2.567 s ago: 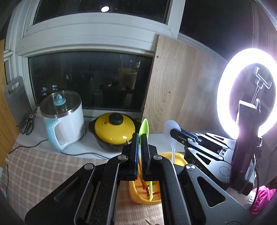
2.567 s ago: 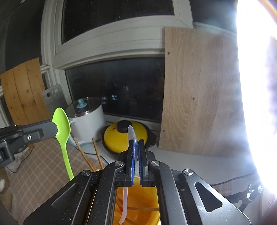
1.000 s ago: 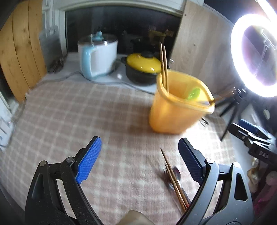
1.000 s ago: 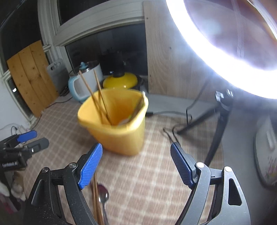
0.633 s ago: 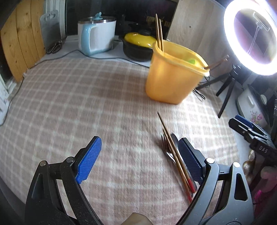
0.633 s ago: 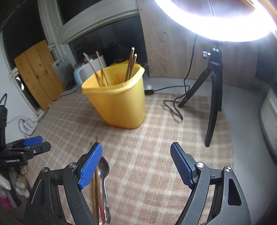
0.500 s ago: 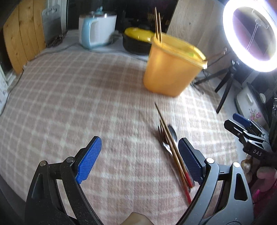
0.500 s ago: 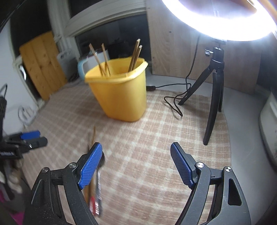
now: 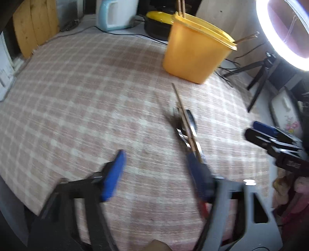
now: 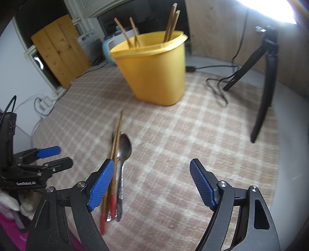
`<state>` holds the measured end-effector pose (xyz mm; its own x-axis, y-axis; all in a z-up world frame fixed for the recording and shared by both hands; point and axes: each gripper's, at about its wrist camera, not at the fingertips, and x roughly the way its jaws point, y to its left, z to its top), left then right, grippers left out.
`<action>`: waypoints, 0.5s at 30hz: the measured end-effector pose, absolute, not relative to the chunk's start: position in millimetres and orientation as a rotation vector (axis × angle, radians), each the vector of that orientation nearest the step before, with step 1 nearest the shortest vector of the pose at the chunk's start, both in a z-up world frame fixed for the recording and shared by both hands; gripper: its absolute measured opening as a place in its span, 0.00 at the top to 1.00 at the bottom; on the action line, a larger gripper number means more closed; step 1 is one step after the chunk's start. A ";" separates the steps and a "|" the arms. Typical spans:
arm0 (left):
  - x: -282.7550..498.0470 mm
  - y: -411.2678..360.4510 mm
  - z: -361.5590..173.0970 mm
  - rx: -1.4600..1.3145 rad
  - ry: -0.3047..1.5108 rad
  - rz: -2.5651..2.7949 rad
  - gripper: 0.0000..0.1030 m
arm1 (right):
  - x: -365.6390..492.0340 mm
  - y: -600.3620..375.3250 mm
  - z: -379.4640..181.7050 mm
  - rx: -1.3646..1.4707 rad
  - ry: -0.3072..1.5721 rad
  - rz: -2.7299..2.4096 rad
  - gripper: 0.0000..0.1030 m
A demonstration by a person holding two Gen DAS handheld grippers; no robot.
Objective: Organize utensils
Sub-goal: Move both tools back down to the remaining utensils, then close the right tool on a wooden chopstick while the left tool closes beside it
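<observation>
A yellow plastic tub (image 9: 195,56) (image 10: 154,69) stands on the checked tablecloth with wooden chopsticks (image 10: 171,25) sticking out of it. On the cloth in front lie a metal spoon (image 10: 123,152) (image 9: 191,121), a fork partly hidden under it, and red-tipped chopsticks (image 10: 114,154) (image 9: 185,119). My left gripper (image 9: 158,173) is open and empty, low over the cloth just short of these utensils. My right gripper (image 10: 152,183) is open and empty, with its left finger beside the chopstick handles.
A ring light on a black tripod (image 10: 264,73) (image 9: 258,81) stands right of the tub with its cable (image 10: 216,85) on the cloth. A pale blue kettle (image 9: 115,13) and a yellow-lidded pot (image 9: 158,21) sit behind. Wooden boards (image 10: 58,50) lean at the left.
Both grippers let go of the green and white spoons into the tub, opened, drew back and dropped towards the utensils lying on the cloth.
</observation>
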<state>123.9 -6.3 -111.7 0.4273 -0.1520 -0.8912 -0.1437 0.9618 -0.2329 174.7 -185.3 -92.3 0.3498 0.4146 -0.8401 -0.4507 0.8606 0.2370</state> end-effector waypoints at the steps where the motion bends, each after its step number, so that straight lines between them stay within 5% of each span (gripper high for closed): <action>1: 124.4 -8.8 -113.3 -0.298 1.139 -0.014 0.59 | 175.0 -182.8 -94.0 -0.046 1.085 0.572 0.38; 7: 125.8 -27.5 -121.9 -0.370 1.147 -0.093 0.75 | 179.9 -172.8 -109.9 -0.024 1.165 0.664 0.66; 15: 131.4 -48.6 -131.6 -0.416 1.181 -0.135 0.84 | 189.5 -171.3 -117.3 0.046 1.227 0.729 0.74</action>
